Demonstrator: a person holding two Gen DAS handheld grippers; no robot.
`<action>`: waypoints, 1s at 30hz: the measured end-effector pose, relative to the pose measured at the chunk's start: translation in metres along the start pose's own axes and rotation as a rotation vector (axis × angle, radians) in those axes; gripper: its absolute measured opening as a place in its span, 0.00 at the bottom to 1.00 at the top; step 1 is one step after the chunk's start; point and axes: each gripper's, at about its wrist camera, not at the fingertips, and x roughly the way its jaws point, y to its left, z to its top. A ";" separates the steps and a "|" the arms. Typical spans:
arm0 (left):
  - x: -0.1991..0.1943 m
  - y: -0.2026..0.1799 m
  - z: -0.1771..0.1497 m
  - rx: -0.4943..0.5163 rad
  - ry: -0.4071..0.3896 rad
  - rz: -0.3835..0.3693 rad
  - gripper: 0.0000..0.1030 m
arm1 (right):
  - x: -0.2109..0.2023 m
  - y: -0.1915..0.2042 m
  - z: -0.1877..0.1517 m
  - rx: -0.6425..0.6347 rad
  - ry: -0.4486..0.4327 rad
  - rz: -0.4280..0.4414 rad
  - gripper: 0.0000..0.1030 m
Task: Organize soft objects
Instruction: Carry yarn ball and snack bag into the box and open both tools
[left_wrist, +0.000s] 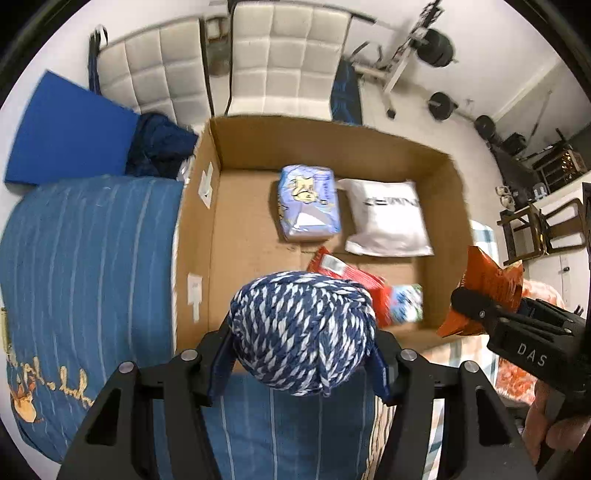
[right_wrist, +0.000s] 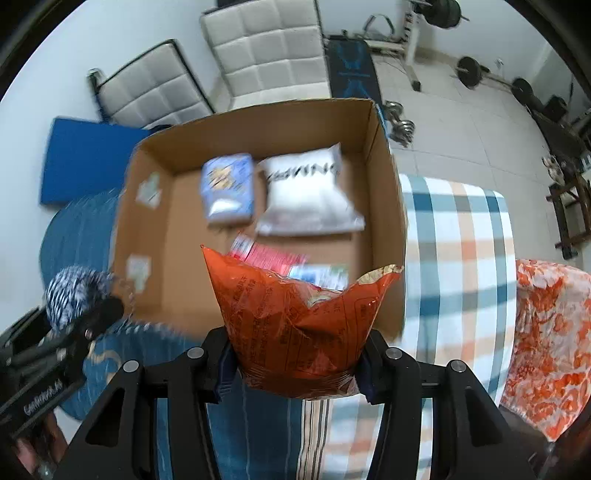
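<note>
My left gripper (left_wrist: 301, 363) is shut on a blue-and-white yarn ball (left_wrist: 301, 330), held over the near edge of an open cardboard box (left_wrist: 243, 236). My right gripper (right_wrist: 295, 363) is shut on an orange snack bag (right_wrist: 295, 321), held at the box's near edge (right_wrist: 391, 280). In the left wrist view the right gripper (left_wrist: 476, 314) shows with the orange bag (left_wrist: 487, 280) at the right. The box holds a light blue tissue pack (left_wrist: 308, 201), a white pouch (left_wrist: 388, 218) and a red packet (left_wrist: 354, 277). The yarn ball shows at the left of the right wrist view (right_wrist: 72, 291).
The box sits on a bed with a blue striped cover (left_wrist: 85, 258) and a plaid blanket (right_wrist: 454, 258). An orange floral cloth (right_wrist: 546, 339) lies at the right. White padded chairs (left_wrist: 284, 55), a blue mat (left_wrist: 70, 129) and gym weights (right_wrist: 469, 70) stand beyond.
</note>
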 end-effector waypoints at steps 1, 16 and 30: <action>0.008 0.001 0.009 0.000 0.020 0.001 0.56 | 0.016 -0.004 0.007 0.001 0.014 -0.007 0.52; 0.176 0.027 0.058 -0.027 0.332 0.066 0.56 | 0.170 -0.002 0.077 -0.018 0.269 -0.143 0.52; 0.213 0.038 0.072 -0.046 0.365 0.085 0.57 | 0.207 -0.002 0.083 -0.019 0.271 -0.156 0.54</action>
